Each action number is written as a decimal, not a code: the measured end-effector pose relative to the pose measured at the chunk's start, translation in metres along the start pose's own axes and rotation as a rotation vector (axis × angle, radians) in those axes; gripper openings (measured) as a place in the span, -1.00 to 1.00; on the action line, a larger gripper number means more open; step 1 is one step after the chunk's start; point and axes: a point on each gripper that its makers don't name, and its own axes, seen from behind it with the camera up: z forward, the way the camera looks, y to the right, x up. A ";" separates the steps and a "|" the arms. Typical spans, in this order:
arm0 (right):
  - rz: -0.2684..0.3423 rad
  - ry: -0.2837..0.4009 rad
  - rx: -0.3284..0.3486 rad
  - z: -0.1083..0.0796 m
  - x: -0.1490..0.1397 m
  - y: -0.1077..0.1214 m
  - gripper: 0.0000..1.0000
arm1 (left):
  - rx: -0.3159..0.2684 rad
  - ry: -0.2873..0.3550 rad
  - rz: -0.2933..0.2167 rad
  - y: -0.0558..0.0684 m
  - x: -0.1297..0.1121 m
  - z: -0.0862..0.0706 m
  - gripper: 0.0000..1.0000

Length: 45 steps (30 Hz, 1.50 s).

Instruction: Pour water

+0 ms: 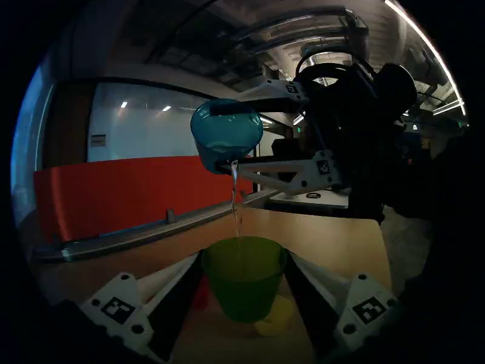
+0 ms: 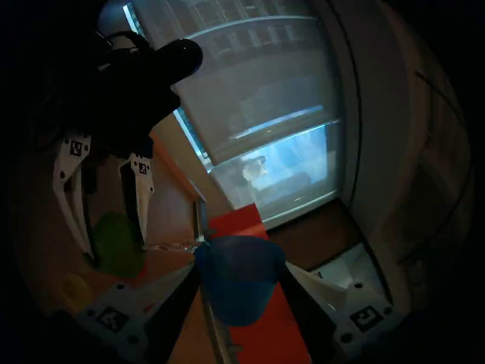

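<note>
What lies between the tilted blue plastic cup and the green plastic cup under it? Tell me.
A thin stream of water, falling from the blue plastic cup into the green plastic cup; otherwise open air. The left gripper view shows it.

The left gripper (image 1: pixel 244 276) is held low and roughly level. Its two white fingers (image 1: pixel 160 285) run forward side by side, and the jaws press on opposite sides of an upright green cup (image 1: pixel 245 291). The right gripper (image 1: pixel 233 130) is raised higher, in front of the left one and facing it. It is rolled onto its side so that one finger lies above the other, and both fingers clamp a tipped blue cup (image 1: pixel 221 130). In the right gripper view, its own fingers flank the blue cup on both sides, and the left gripper (image 2: pixel 115 242) sits farther off at the left, below it.
</note>
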 end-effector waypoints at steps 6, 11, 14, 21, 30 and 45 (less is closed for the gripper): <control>-0.016 0.002 -0.004 0.000 0.001 0.000 0.79 | 0.002 0.002 -0.001 0.000 -0.001 0.000 0.78; -0.042 0.002 -0.009 0.000 0.003 0.001 0.79 | 0.005 0.003 -0.002 -0.001 -0.001 0.000 0.78; -0.054 0.004 -0.011 0.000 0.004 0.001 0.79 | 0.005 0.004 -0.003 -0.002 -0.001 0.000 0.78; -0.081 0.008 -0.016 -0.001 0.006 0.003 0.79 | 0.003 0.005 0.000 0.001 0.001 0.000 0.78; -0.115 0.007 -0.020 -0.003 0.005 0.006 0.79 | 0.002 0.000 0.002 0.002 0.000 0.000 0.78; -0.169 0.009 -0.029 -0.002 0.007 0.010 0.79 | -0.001 0.000 0.003 0.003 0.000 0.002 0.78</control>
